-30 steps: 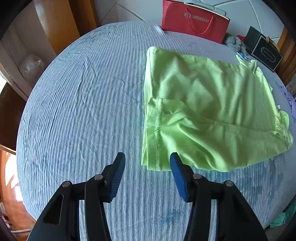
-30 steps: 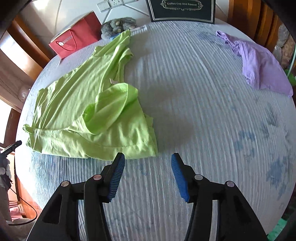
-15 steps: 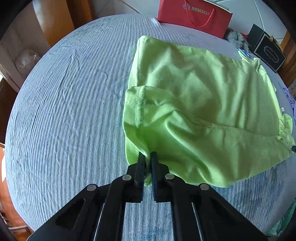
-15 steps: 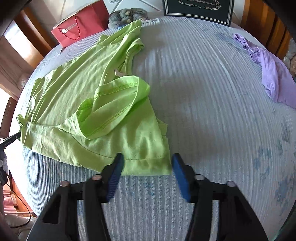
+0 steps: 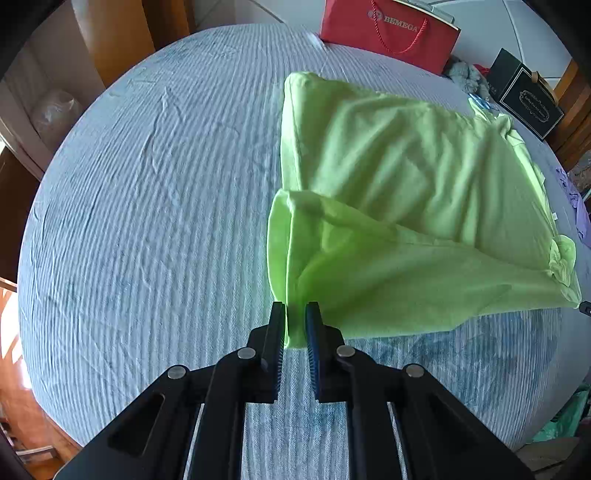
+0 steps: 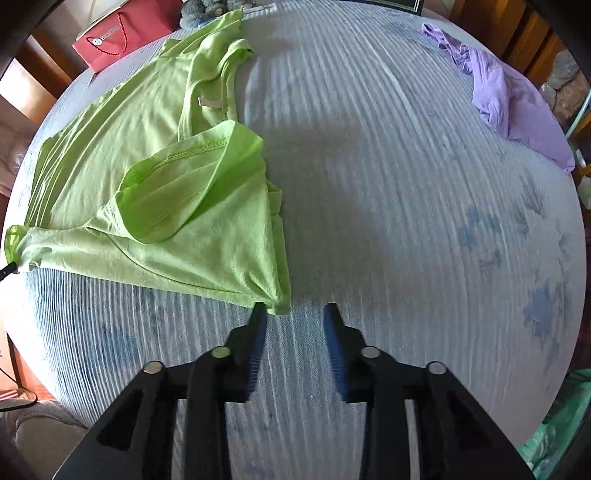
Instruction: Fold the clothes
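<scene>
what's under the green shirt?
The green shirt lies on the striped blue bedsheet, which shows all around it. Its own folded lower layer peeks out at the hem. Anything else beneath is covered.

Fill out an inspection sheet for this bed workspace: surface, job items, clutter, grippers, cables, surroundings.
Surface: bed sheet, pale blue, ribbed, lightly wrinkled.
Job's things: green shirt lying partly folded, one sleeve turned over on top; purple garment crumpled at the far right edge.
Clutter: red paper bag, black gift box and a grey plush toy along the far edge.
Grippers: left gripper jaws opening, a shirt corner between them; right gripper jaws opening, nothing between them, the shirt corner just at its left finger.
Cables: a thin dark cable below the bed's left edge.
Surroundings: wooden furniture beside the bed; white wall behind.
</scene>
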Demonstrator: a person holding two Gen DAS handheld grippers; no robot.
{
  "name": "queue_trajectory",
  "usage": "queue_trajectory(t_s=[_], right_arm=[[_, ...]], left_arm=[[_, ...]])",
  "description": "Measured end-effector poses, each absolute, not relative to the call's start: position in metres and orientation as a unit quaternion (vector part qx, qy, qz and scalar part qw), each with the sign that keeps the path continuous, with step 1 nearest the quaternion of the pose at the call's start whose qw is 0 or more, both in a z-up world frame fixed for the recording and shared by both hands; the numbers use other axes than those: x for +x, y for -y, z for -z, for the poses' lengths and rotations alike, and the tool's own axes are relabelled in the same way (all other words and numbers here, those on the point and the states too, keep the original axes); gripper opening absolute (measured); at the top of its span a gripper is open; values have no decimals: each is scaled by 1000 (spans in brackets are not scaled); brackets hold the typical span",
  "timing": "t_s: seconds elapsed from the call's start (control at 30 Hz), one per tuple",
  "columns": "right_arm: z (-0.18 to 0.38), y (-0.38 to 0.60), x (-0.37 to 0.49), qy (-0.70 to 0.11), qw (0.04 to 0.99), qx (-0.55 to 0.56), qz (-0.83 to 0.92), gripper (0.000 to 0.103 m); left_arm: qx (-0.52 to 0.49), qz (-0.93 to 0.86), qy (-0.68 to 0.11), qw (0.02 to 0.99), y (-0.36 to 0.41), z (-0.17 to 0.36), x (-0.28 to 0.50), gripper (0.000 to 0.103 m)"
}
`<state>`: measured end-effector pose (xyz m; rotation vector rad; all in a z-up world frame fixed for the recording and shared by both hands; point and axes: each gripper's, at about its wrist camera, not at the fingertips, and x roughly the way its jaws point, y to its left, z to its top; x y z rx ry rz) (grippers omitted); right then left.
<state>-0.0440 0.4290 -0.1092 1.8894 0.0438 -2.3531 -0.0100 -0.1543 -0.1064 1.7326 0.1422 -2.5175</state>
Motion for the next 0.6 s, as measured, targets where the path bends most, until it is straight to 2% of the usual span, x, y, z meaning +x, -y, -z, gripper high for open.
queue_trajectory(t_s=[0.03,0.07,0.1,0.23,0.37,0.5,0.6], right_arm=[[99,-426,-44,-16,67,614,786,44],[89,-423,-45,-15,75,603,794,44],[80,-419,-47,-15,85,592,801,45],[60,-388,-67,-14,138,566,813,45],[76,-349,-91,-16,183,572,799,44],[108,-342,-106,-6,176,602,779,44],[129,-355,-120,6,148,630,762,42]], left_arm=[[558,828,-45,40,156,100,-12,23],[550,833,-43,40,158,95,-15,34],[543,838,-43,39,160,91,-18,40],[541,839,-42,40,156,92,-40,41],[567,822,-35,41,143,112,-59,40],[600,798,-29,46,143,133,-63,42],[596,801,-40,46,153,124,-70,42]])
